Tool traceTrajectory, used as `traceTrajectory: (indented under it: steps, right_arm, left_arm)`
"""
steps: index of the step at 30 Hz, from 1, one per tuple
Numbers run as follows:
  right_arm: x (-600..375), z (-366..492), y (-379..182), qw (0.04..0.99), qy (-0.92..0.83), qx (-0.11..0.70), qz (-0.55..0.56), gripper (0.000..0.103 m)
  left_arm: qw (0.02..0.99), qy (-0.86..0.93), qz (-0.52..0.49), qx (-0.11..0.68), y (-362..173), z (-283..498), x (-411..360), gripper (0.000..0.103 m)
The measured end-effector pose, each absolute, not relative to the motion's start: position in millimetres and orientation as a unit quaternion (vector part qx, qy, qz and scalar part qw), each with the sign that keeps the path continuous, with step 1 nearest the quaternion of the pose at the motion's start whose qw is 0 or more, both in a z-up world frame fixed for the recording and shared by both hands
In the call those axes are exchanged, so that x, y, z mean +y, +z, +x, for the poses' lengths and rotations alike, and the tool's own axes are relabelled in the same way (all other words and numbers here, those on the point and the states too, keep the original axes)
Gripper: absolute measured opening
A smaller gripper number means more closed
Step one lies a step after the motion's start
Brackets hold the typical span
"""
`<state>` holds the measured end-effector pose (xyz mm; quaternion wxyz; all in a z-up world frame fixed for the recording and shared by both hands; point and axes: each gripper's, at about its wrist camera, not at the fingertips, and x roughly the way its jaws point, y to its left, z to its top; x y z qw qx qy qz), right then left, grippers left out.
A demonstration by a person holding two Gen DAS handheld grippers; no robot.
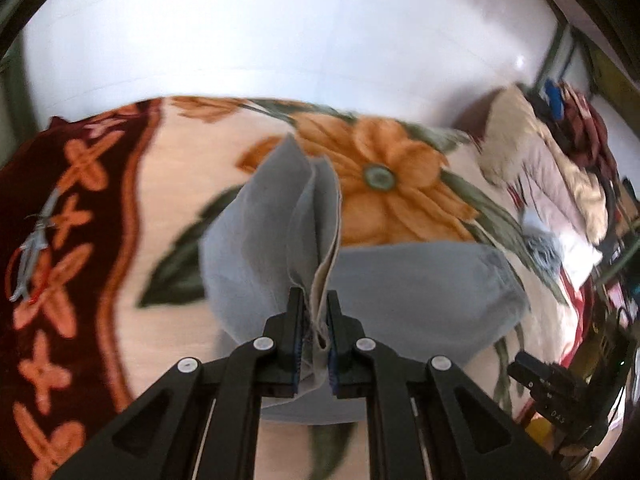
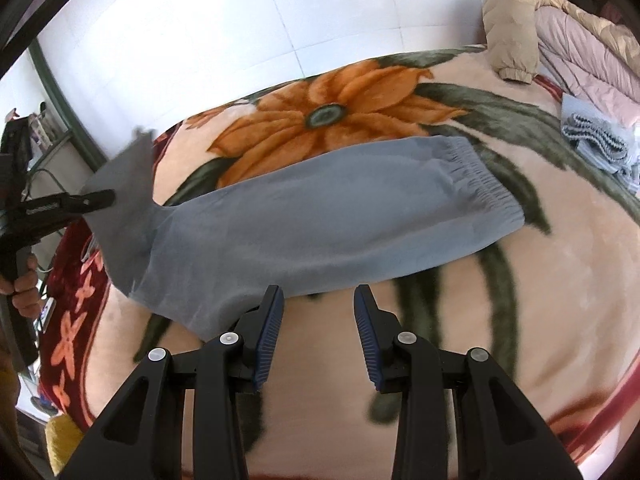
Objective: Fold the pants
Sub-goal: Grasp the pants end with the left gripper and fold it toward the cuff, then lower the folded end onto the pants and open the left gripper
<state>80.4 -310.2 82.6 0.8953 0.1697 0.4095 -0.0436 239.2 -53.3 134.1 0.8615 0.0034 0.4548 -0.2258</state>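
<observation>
2 grippers work over a bed covered by a floral blanket (image 2: 500, 280), where the grey pants (image 2: 320, 216) lie stretched across the big orange flower, elastic waistband (image 2: 484, 188) toward the right and the leg end toward the left. The left gripper (image 1: 314, 320) has its fingers (image 1: 294, 320) pinched narrow on the leg hem, lifting that end off the blanket so the cloth stands up in a folded ridge between them; in the right wrist view the same gripper (image 2: 100, 200) shows at the left edge, gripped by a hand (image 2: 24, 284), with the hem rising above it. The right gripper (image 2: 320, 312) hovers with its fingers (image 2: 272, 320) partly apart and nothing between them, just at the near long edge of the pants; whether the left-hand finger touches the cloth I cannot tell. Bare blanket lies open in front of the near edge and beyond the waistband. Far right, a pile of quilted jackets (image 2: 560, 32) and a folded blue-grey knit (image 2: 596, 136) sit well apart from the pants. White wall tiles (image 2: 200, 20) back the bed's far edge.
</observation>
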Motion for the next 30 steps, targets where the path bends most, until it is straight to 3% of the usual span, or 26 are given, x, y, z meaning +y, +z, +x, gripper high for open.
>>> traceTrajectory:
  steps: [9,15,30]
  right_arm:
    - [-320,91,78,0.895,-0.039,0.413,0.163,0.037]
    - [-317,102,71,0.89,-0.03,0.427,0.157,0.037]
    - [-295,128,74,0.883,-0.007,0.444,0.152,0.038]
  left_arm:
    - [0.82,-0.253,0.039,0.512,72,233,-141,0.01]
    - [0.808,-0.253,0.044,0.53,49,229,-158,0.011]
    - [0.827,-0.26,0.029,0.497,84,212,-130,0.036]
